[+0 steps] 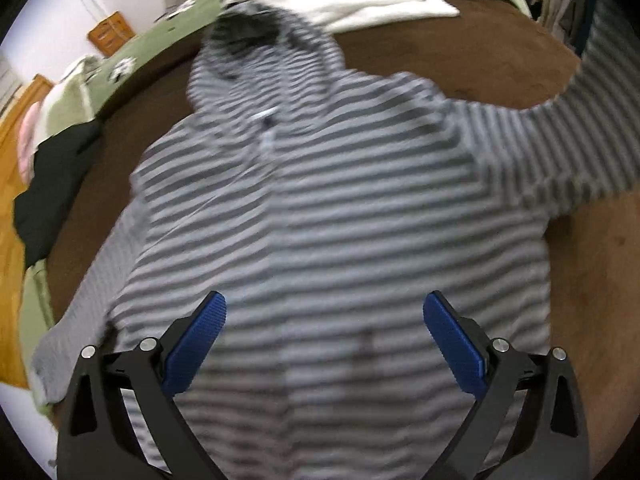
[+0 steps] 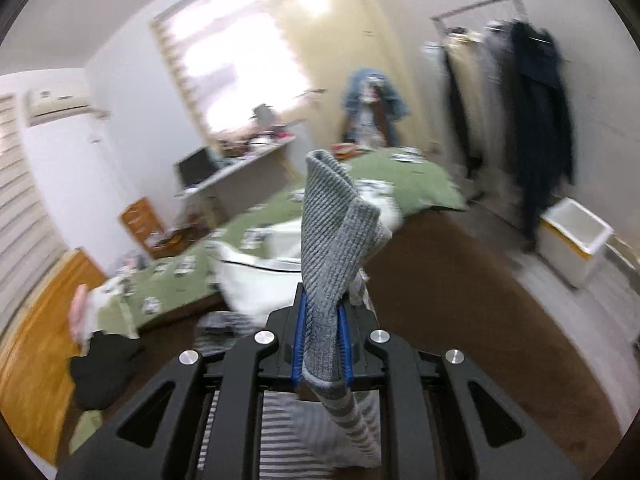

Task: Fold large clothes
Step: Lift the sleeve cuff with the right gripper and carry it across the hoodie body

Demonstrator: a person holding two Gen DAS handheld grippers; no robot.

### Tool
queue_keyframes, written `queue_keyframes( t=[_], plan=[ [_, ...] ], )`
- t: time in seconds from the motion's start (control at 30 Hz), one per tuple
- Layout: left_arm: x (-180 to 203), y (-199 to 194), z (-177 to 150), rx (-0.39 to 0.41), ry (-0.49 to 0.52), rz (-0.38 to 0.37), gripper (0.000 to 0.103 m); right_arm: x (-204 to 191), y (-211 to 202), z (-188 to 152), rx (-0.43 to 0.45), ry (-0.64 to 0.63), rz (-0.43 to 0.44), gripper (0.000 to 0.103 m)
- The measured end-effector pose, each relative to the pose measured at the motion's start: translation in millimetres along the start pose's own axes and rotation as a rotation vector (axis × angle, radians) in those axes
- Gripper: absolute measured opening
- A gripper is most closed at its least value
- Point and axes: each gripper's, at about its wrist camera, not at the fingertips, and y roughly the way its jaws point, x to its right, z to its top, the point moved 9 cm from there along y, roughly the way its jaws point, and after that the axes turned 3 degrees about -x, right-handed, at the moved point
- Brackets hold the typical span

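Left wrist view shows your left claw [image 1: 325, 336] spread wide above the striped hoodie [image 1: 320, 208] on the brown bed [image 1: 480, 56], hood pointing away. Your right claw [image 2: 322, 344] pinches its grey cuff [image 2: 332, 232], raised right of the body.

Grey striped hoodie [image 1: 320, 220] spread flat, sleeve lifted

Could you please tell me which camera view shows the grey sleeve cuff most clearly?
The right wrist view: the sleeve cuff stands up close to the lens, pinched in the right tongs, its ribbed knit plain. The left wrist view shows only the striped sleeve rising off the brown blanket to the frame edge; the cuff is cut off.
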Motion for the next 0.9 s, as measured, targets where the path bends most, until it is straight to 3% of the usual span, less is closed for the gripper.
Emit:
queue_keyframes(
  t=[0.27,0.47,0.57,0.7,0.9],
  plan=[
    [-104.1,-5.8,-65.8,-0.043,-0.143,0.065,0.097,-166.7,40.4,-28.1,-0.035,-0.078,0.183,0.014],
    [-166.9,5.1,-112.0,-0.071,-0.233,0.114,0.097,-283.4,81.2,-96.8,-0.136,-0.203,0.251,0.014],
    [-197.6,15.4,-134.2,-0.087,-0.262,0.132,0.097,-329.7,105.1,-145.7,-0.186,-0.249,0.27,0.014],
    [-232.5,28.0,-158.6,-0.105,-0.3,0.144,0.097,-380.5,149.8,-240.5,-0.329,-0.335,0.28,0.014],
    [-281.2,43.2,-186.2,-0.112,-0.35,0.149,0.097,-408.1,216.5,-380.0,-0.575,-0.378,0.267,0.014]
  ],
)
